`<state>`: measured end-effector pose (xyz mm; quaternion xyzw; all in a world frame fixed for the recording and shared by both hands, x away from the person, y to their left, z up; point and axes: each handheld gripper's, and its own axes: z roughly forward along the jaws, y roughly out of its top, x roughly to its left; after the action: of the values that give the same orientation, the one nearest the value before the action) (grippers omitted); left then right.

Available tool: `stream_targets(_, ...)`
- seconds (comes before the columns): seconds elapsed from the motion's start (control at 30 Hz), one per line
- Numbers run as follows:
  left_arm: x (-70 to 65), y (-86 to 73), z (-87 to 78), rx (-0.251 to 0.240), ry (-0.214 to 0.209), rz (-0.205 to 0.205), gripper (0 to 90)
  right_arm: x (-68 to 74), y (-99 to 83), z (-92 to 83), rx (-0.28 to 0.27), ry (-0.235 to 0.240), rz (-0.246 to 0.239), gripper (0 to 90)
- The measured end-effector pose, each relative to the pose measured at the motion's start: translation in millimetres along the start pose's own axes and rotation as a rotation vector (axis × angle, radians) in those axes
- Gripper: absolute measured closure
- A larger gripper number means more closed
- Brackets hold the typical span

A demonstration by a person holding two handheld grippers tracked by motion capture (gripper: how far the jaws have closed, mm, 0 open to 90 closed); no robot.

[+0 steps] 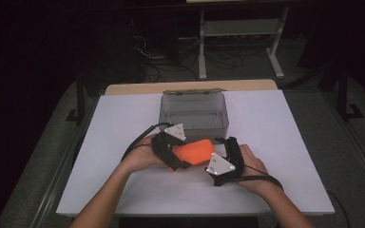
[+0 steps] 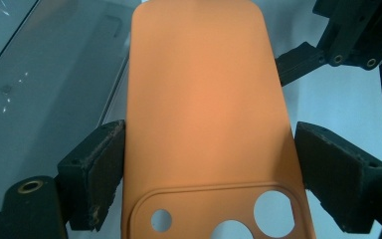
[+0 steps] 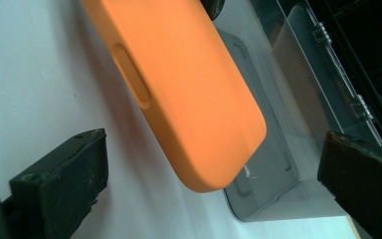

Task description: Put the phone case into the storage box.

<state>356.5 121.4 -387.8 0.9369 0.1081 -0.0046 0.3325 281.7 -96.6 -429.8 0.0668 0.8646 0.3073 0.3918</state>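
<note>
Your left gripper holds an orange phone case across its width, one black pad touching each long edge near the camera cut-outs. The case reaches away from these jaws, lifted off the white table, towards your right gripper. That gripper stands wide open with nothing held; the rounded far end of the case hangs just ahead of the gap between its jaws and touches neither one. Beyond both grippers, farther from you, sits an open clear plastic box with its lid folded back.

The grip looks light to me. The case is soft and hollow, so it may bow, twist or slide out if you squeeze harder or swing it. If you close the right jaws from where they are, they may catch only the rounded corner and push the case askew.

The open inner side of the case faces away from every camera. From the high view, your hands and the grippers' grey plates cover most of the case. The room around the table is too dark to read.
</note>
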Motion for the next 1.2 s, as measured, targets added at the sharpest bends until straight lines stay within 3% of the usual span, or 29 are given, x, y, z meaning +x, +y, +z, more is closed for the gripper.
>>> stream_targets(0.1,0.0,0.0,0.1,0.001,0.000,0.000,15.4,0.9,0.3,0.1,0.000,-0.007,-0.004,0.0)
stream_targets(0.67,-0.1,0.0,0.4,0.005,-0.001,0.003,15.4,5.4,2.7,1.0,0.024,-0.059,-0.140,0.0)
stream_targets(1.2,-0.1,0.1,0.7,0.008,-0.004,0.003,15.4,11.2,4.6,2.3,0.036,-0.106,-0.220,0.0)
